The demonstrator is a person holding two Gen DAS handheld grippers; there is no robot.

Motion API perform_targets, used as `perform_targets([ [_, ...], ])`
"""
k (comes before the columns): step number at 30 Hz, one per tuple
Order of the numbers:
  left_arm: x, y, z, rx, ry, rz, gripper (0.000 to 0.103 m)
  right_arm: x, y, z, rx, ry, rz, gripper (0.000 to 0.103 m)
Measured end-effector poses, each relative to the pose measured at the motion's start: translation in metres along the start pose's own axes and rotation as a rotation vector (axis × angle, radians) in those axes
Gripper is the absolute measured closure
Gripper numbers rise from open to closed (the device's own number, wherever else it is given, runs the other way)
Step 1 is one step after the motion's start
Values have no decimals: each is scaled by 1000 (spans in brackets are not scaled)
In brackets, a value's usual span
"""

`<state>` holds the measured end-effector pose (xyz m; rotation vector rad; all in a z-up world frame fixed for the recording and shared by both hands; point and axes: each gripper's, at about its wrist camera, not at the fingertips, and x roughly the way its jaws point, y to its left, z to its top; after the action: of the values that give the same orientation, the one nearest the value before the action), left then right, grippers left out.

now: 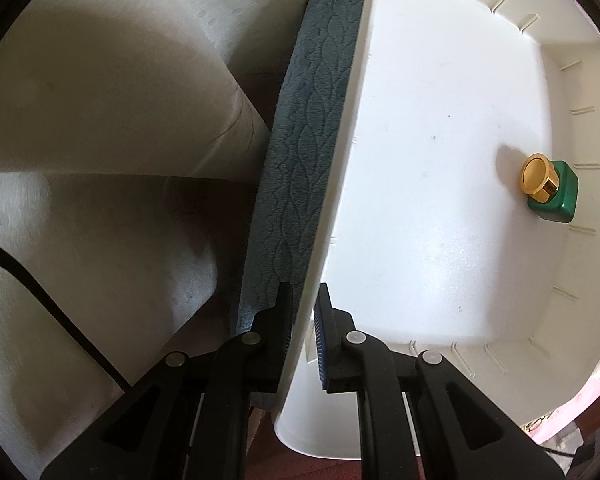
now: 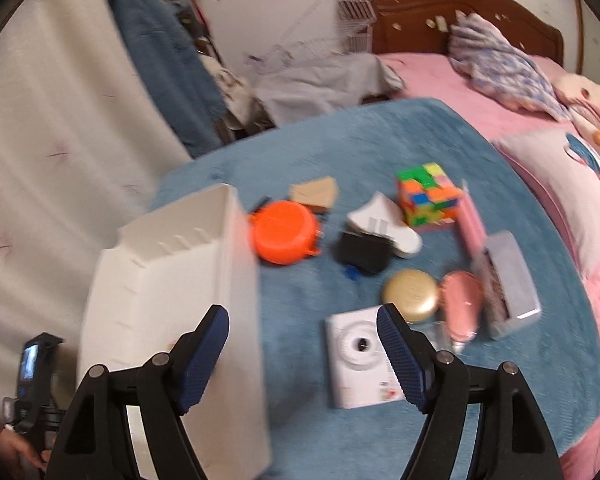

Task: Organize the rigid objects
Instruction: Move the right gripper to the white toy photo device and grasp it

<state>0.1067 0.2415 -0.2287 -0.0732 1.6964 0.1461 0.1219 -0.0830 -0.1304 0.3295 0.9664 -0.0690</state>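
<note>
I had the left hand-held gripper [image 1: 302,320] clamped on the near wall of the white bin [image 1: 440,160], one pad outside and one inside, pointing straight down; I judged that grip was there to steady the bin on the soft blue blanket [image 2: 480,152] while things went in. Inside, against the far wall, a small green bottle with a gold cap [image 1: 550,188] already lay, the only item sorted as far as I could see.

The right hand-held gripper [image 2: 302,356] stood wide apart and held nothing, its jaws framing the edge of the bin and the white instant camera [image 2: 360,360] just beyond. That camera looked the likeliest next pick, being nearest. Behind it lay a gold round case [image 2: 410,294], a pink brush [image 2: 462,304] and a grey box [image 2: 508,280], then an orange pot [image 2: 284,234], a black pouch [image 2: 362,254] and a colourful puzzle cube [image 2: 428,194]. The view was blurred, so finer detail escaped me.
</note>
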Motion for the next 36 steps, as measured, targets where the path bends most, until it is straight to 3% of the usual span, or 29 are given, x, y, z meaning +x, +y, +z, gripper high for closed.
perform_targets([
  [17,2,-4,0,-71,-7,13,89,77,-33,-9,-59,262,-83,26],
  [29,10,4,-5,-140,-13,18,87,105,-8,-8,-330,363,-171,22],
  [36,3,13,-14,-154,-18,25,86,118,4,-7,-408,421,-203,22],
])
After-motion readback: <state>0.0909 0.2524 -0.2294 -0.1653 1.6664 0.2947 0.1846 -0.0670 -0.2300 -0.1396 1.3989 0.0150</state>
